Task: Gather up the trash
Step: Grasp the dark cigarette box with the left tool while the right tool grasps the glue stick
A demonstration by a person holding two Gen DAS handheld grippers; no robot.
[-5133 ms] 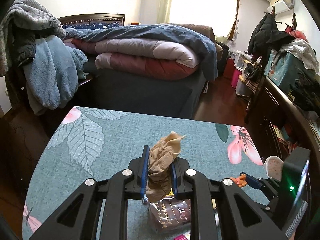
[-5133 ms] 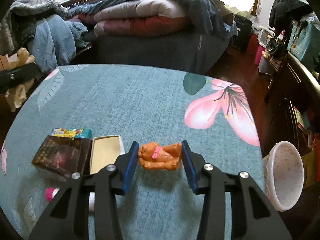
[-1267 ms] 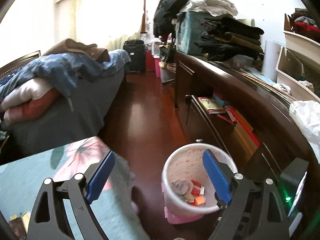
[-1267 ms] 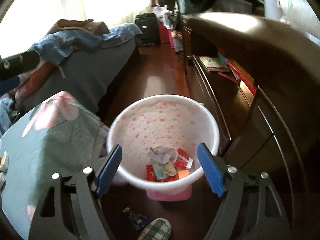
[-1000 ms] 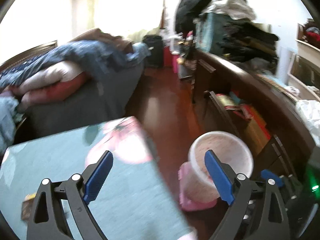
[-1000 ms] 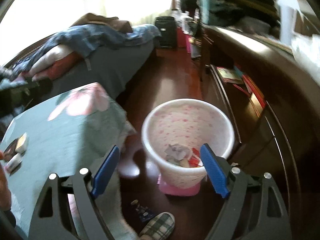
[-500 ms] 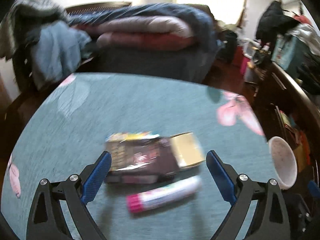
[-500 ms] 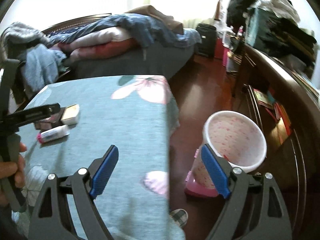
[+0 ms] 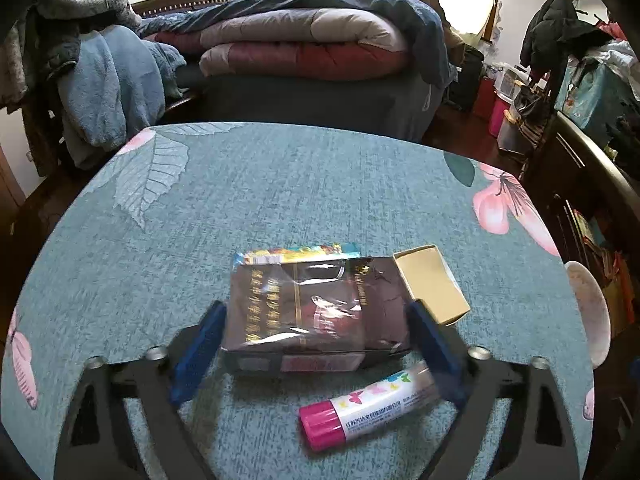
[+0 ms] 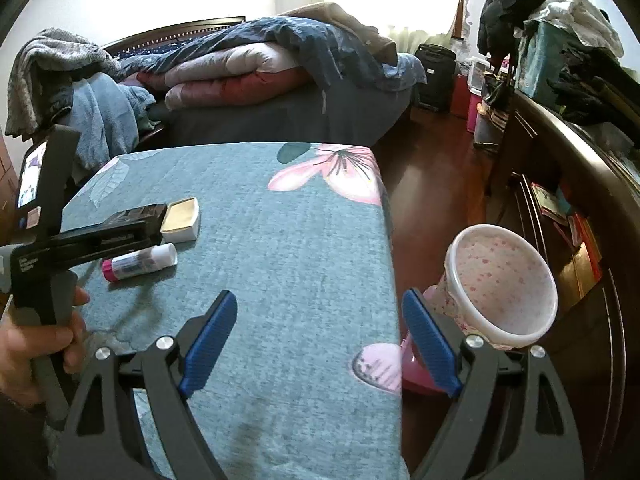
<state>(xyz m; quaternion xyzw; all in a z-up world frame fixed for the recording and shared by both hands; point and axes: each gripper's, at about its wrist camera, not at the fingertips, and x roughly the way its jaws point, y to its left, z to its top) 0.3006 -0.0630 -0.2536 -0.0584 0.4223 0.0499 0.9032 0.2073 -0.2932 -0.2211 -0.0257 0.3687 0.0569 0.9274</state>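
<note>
A dark brown packet (image 9: 316, 312) in clear wrap is lying on a table covered by a teal flowered cloth (image 9: 280, 200), and it is sitting squarely between the two blue-padded fingers of the left claw (image 9: 316, 344). The left claw's jaws are closing in around the packet, though a thin gap is showing on each side and the pads are not yet pressing on it. A colourful strip of wrapper (image 9: 296, 254) is peeking out from the packet's far edge, a small cream box (image 9: 430, 284) is touching the packet's far right corner, and a white glue stick with a pink cap (image 9: 364, 410) is lying just in front of the packet, close to the right finger. In the right wrist view, a hand (image 10: 36, 336) is gripping the handle of the left claw at the table's left side. The right claw (image 10: 320, 344) is hovering wide open and empty over the near right edge of the table. A white bin with pink speckles (image 10: 500, 284) is standing on the dark wooden floor just to the right of the table, beside the right claw's right finger.
</note>
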